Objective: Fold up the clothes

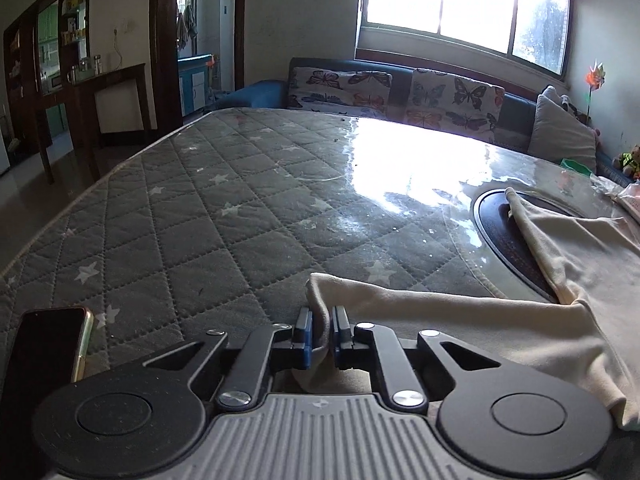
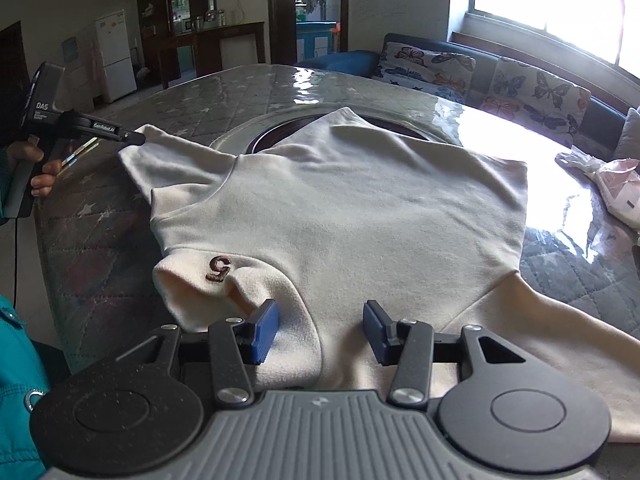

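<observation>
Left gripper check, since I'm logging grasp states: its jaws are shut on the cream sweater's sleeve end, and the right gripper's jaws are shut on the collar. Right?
Not quite. The right gripper is open, its jaws apart over the cream sweater near the collar, gripping nothing, as the right wrist view shows. The left gripper is indeed shut on the sleeve end.

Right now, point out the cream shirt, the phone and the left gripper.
cream shirt (image 2: 340, 208): right wrist view, middle of the body.
phone (image 1: 44, 344): left wrist view, dark screen.
left gripper (image 1: 321, 330): left wrist view, between fingertips pinching the sleeve.
</observation>
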The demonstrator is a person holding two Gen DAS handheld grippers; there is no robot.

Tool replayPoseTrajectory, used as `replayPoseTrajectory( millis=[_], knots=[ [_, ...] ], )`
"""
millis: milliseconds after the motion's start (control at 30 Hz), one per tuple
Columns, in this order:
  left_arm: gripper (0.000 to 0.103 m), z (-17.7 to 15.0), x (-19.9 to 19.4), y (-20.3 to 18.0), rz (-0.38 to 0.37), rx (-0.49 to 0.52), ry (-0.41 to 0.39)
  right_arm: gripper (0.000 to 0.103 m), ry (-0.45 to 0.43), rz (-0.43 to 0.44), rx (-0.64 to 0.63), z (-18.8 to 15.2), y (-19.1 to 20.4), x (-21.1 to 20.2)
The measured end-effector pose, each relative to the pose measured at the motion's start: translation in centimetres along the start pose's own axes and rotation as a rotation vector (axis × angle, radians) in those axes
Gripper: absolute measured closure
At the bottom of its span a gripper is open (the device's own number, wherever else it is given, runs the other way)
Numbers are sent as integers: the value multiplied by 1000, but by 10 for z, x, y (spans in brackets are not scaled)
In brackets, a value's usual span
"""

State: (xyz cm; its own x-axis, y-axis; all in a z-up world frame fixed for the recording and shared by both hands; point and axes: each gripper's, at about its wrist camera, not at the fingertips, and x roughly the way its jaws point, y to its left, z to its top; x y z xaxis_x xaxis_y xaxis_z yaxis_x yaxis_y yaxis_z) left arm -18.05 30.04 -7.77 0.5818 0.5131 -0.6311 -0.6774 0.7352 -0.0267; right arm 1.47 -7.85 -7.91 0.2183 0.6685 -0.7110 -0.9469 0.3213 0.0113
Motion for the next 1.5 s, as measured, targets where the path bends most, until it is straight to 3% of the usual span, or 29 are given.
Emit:
replayPoseTrajectory(
  millis=[467, 633, 733, 833, 1133, 1267, 1367, 1500],
  knots=[
    [90, 5, -9, 18, 24, -3, 38, 56, 41, 72, -13, 0, 8, -12],
    [85, 32, -9, 6, -29, 12, 15, 53, 52, 127, 42, 15, -10, -22],
    [78, 49, -10, -2, -62, 20, 1, 53, 41, 114, 68, 29, -30, -27],
    [70, 67, 6, -30, -142, 50, 16, 53, 19, 66, 93, 46, -56, -23],
    [69, 111, 78, -131, -316, 166, 71, 54, -50, -58, 256, 92, -142, 19],
    [66, 123, 116, -158, -335, 180, 94, 57, -45, -102, 310, 104, -171, 51],
    [58, 130, 141, -173, -342, 181, 122, 57, -40, -122, 351, 108, -189, 70],
    [58, 130, 160, -181, -346, 191, 146, 62, -31, -140, 421, 108, -215, 94]
  ],
)
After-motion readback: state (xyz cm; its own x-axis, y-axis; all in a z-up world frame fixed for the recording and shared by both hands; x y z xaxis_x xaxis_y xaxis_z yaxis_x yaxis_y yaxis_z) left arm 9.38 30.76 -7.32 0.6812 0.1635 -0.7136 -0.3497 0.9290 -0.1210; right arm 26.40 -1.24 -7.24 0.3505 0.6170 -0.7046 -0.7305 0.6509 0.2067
